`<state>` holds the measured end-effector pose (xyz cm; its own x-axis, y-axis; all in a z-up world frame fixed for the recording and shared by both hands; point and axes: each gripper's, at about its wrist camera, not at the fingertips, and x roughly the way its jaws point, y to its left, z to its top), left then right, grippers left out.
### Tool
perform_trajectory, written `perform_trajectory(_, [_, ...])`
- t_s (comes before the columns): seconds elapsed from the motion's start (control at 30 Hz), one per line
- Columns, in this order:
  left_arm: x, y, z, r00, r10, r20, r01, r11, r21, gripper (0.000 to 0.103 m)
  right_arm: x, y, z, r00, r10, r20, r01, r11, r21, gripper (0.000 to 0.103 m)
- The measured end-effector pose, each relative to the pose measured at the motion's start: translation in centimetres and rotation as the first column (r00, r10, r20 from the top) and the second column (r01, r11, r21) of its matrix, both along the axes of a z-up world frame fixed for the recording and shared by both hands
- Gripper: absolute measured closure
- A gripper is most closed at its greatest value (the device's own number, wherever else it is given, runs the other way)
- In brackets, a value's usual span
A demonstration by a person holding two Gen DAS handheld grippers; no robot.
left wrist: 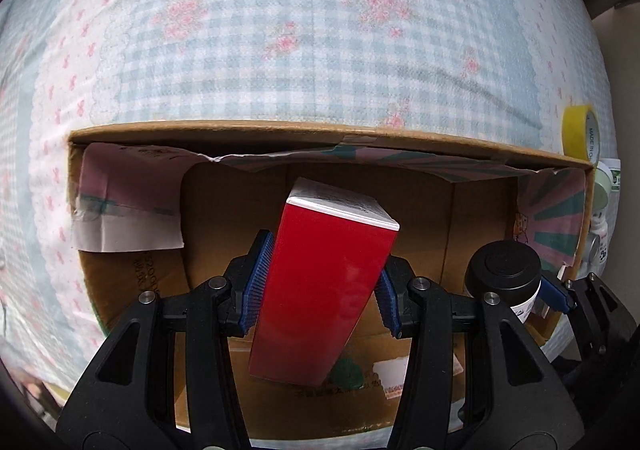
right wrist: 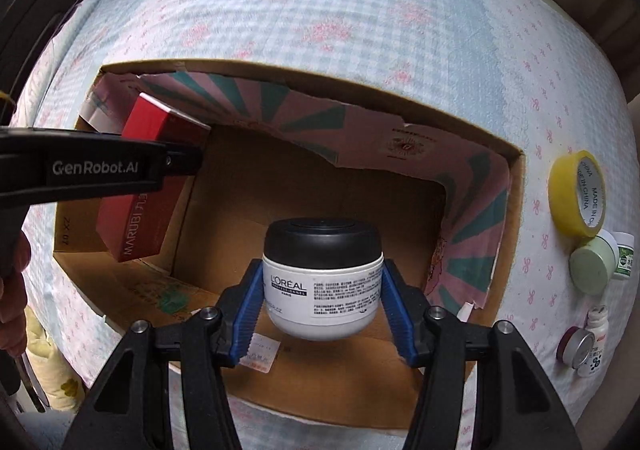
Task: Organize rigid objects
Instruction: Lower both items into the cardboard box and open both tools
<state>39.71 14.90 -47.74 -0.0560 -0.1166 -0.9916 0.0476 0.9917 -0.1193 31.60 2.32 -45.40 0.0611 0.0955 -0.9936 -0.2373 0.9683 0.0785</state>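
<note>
Blue pads [left wrist: 256, 278] of the left gripper [left wrist: 320, 286] are pinching a red box [left wrist: 324, 290] at centre frame, tilted, hanging over the open cardboard box [left wrist: 280, 128] w/ brown floor showing beneath. Right gripper [right wrist: 320, 306] is clamping a white jar [right wrist: 324, 290] w/ black lid, low centre in its view, also above the carton's inside. Carton is sitting on a checked, flowered cloth [right wrist: 340, 10]. At right edge of the right view, on the cloth beside the carton: yellow tape roll [right wrist: 576, 194], pale green jar [right wrist: 592, 262], small bottle [right wrist: 596, 334], round tin [right wrist: 576, 346]. Red box is showing at left there, held by the other gripper.
</note>
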Motion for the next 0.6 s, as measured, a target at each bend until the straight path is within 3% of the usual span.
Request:
perform_trajectory(0.13, [0.1, -0.2, -1.1, 1.000, 0.020, -0.024, -0.020, 1.000, 0.008, 0.059, -0.1, 0.7, -0.8, 0.996, 0.083, 0.021, -0.083, 0.996, -0.008, 0.051])
perform_trajectory(0.2, [0.0, -0.3, -1.0, 1.000, 0.011, 0.005, -0.012, 1.000, 0.019, 0.056, -0.2, 1.2, -1.0, 0.991, 0.126, 0.038, -0.126, 0.992, -0.009, 0.051])
perform_trajectory(0.27, [0.1, -0.5, -0.1, 0.999, -0.016, 0.037, 0.015, 0.999, 0.029, 0.018, -0.3, 1.5, -1.3, 0.989, 0.145, 0.040, -0.145, 0.989, -0.008, 0.050])
perform_trajectory(0.3, [0.1, -0.6, 0.5, 0.998, -0.025, 0.060, 0.023, 0.999, 0.038, 0.002, -0.3, 1.6, -1.4, 0.989, 0.145, 0.021, -0.145, 0.989, 0.012, 0.041])
perform_trajectory(0.33, [0.1, -0.7, 1.0, 0.996, -0.036, 0.087, 0.032, 0.998, 0.050, 0.000, -0.3, 1.6, -1.6, 0.990, 0.144, -0.002, -0.143, 0.989, 0.040, 0.024])
perform_trajectory(0.37, [-0.1, -0.7, 1.3, 0.994, -0.048, 0.099, 0.042, 0.997, 0.061, 0.000, -0.4, 1.6, -1.7, 0.990, 0.143, -0.004, -0.143, 0.988, 0.057, 0.001])
perform_trajectory(0.6, [-0.8, 0.8, 1.2, 0.996, -0.028, 0.089, 0.024, 0.999, 0.045, 0.000, -1.6, 1.1, -0.8, 0.994, 0.110, 0.021, -0.112, 0.990, 0.084, 0.000])
